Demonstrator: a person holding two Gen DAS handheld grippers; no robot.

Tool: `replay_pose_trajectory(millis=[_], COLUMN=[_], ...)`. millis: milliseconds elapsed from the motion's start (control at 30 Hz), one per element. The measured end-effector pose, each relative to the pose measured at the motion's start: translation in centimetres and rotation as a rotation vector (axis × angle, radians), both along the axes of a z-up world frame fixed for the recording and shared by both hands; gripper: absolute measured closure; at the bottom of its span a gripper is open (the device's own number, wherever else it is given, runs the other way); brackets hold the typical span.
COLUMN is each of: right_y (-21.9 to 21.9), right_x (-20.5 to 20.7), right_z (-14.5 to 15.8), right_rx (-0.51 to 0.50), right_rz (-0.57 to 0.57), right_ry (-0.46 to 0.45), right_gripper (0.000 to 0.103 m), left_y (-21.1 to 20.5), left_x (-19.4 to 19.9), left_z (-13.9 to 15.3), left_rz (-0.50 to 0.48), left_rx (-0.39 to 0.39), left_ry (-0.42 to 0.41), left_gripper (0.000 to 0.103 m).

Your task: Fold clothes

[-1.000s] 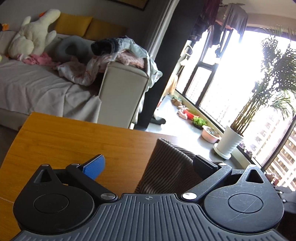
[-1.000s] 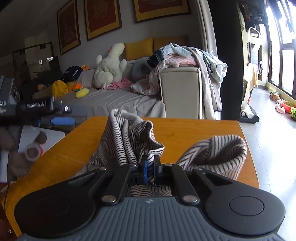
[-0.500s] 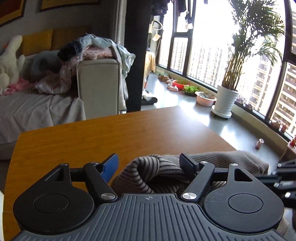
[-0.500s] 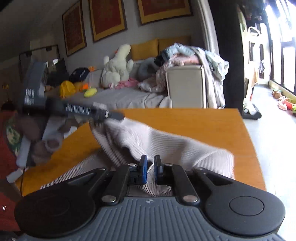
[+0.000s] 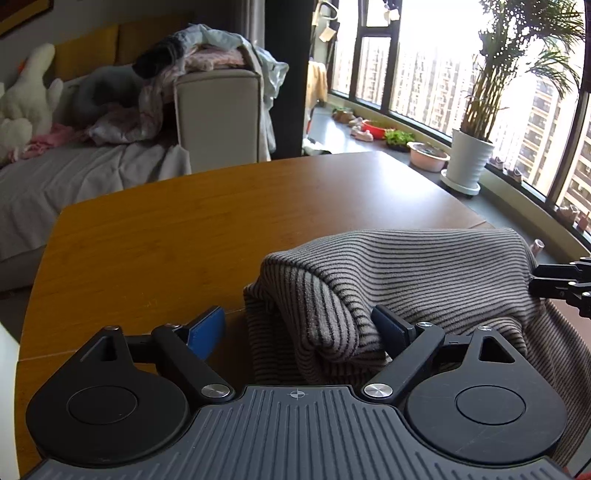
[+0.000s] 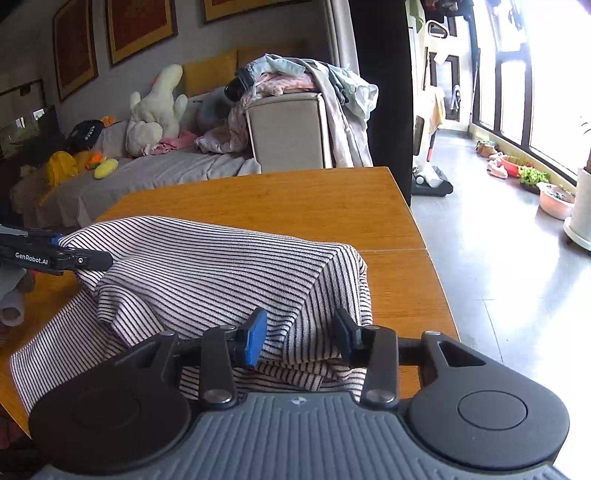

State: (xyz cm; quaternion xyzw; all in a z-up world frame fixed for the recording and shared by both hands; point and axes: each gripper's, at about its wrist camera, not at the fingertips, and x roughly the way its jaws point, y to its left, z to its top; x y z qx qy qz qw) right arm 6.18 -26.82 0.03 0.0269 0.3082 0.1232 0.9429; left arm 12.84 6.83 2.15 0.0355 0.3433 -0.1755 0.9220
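There was one striped garment (image 6: 221,266) on one wooden table (image 6: 295,199), two grippers, one white plush toy (image 6: 155,110), and three framed pictures (image 6: 140,26).

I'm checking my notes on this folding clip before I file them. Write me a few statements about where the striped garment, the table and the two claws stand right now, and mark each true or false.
1. The striped garment lies on a wooden table. True.
2. The right claw is clamped shut on the garment. False: its jaws have just been opening and stand apart, with fabric between them.
3. The left claw is open, with a bunched fold of the garment between its jaws. True.
4. The garment is spread flat in one layer. False: it is doubled over and humped.
5. A plush toy sits on the table. False: it sits on the sofa behind the table.
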Motion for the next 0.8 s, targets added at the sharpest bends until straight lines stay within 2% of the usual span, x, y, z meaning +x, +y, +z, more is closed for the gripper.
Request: replay_pose_trajectory(millis=[33, 100, 133, 167, 200, 300, 367, 433, 467, 500, 567, 633, 800], right_y=[0.0, -0.3, -0.5, -0.8, -1.2, -2.4, -2.4, -1.7, -1.3, -1.0, -0.5, 0.0, 1.0], right_x=[-0.3, -0.6, -0.7, -0.5, -0.6, -1.0, -1.1, -0.7, -0.4, 0.0, 0.7, 1.9, 6.4], right_z=[0.1, 0.3, 0.4, 0.5, 0.6, 0.8, 0.6, 0.1, -0.2, -0.5, -1.0, -1.1, -1.5], right_rx=[0.007, 0.042, 0.067, 0.104, 0.149, 0.275, 0.307, 0.291, 0.270, 0.252, 0.222, 0.201, 0.140], right_rz=[-0.002, -0.012, -0.019, -0.029, -0.038, -0.070, -0.073, -0.065, -0.071, -0.079, -0.086, -0.087, -0.053], right_ry=[0.001, 0.006, 0.011, 0.018, 0.027, 0.048, 0.062, 0.075, 0.082, 0.081, 0.058, 0.036, -0.017], right_gripper=[0.056, 0.041, 0.028, 0.021, 0.020, 0.020, 0.024, 0.034, 0.038, 0.040, 0.046, 0.051, 0.053], left_y=[0.0, 0.1, 0.2, 0.3, 0.5, 1.3, 1.6, 1.2, 1.0, 0.8, 0.6, 0.7, 1.6], left_x=[-0.1, -0.2, -0.2, -0.2, -0.2, 0.0, 0.2, 0.8, 1.0, 1.5, 2.4, 3.3, 5.3], left_z=[0.0, 0.1, 0.1, 0.3, 0.5, 1.6, 2.0, 1.5, 1.2, 0.7, -0.4, -1.2, -1.6], left_rz=[0.002, 0.006, 0.009, 0.014, 0.019, 0.026, 0.026, 0.032, 0.035, 0.046, 0.071, 0.096, 0.158], left_rx=[-0.001, -0.010, -0.016, -0.031, -0.048, -0.147, -0.210, -0.225, -0.230, -0.226, -0.225, -0.240, -0.250], left_ry=[-0.001, 0.001, 0.003, 0.005, 0.009, 0.033, 0.057, 0.088, 0.103, 0.117, 0.144, 0.161, 0.150], left_gripper=[0.012, 0.012, 0.012, 0.012, 0.012, 0.011, 0.011, 0.012, 0.017, 0.028, 0.039, 0.040, 0.040])
